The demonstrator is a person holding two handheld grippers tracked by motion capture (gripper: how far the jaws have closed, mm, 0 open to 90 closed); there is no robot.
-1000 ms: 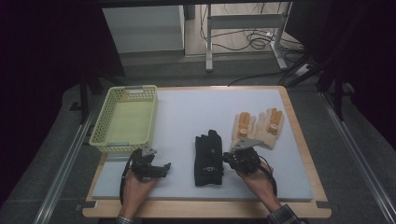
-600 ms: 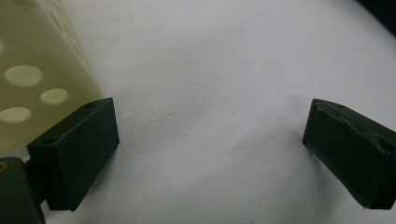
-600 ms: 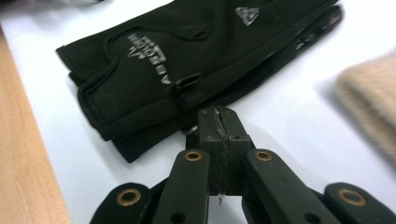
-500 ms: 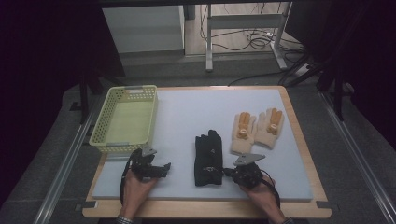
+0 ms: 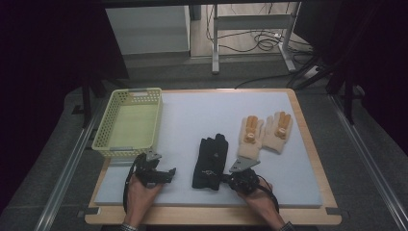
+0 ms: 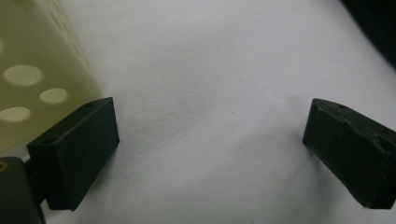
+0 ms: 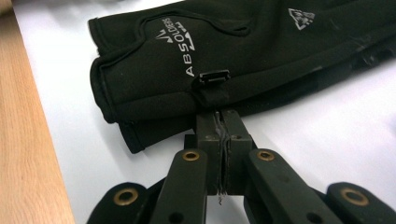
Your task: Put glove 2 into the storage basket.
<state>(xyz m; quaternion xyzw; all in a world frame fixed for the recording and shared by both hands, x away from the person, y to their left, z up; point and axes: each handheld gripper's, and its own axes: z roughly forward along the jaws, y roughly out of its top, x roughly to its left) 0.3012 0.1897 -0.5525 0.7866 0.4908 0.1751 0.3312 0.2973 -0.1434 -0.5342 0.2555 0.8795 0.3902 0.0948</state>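
The right gripper point(image 7: 219, 122) has its fingers pinched tight on the cuff tab of the black fabric gloves point(image 5: 210, 161), which lie stacked on the white counter point(image 5: 192, 120) at six o'clock. The left gripper point(image 5: 155, 174), at seven o'clock, rests with fingers wide apart beside the pale yellow perforated plastic basket point(image 5: 107, 130).

This looks like a lab or recording studio rather than a home: a wooden-edged table point(image 5: 308, 144) topped with a plain white mat point(image 5: 202, 120) sits at the centre of the frame, ringed by dark curtains point(image 5: 48, 48) at left and right, with metal rails point(image 5: 67, 168) along the grey floor, loose cables point(image 5: 264, 41) at upper centre and a white cabinet point(image 5: 146, 29) beyond
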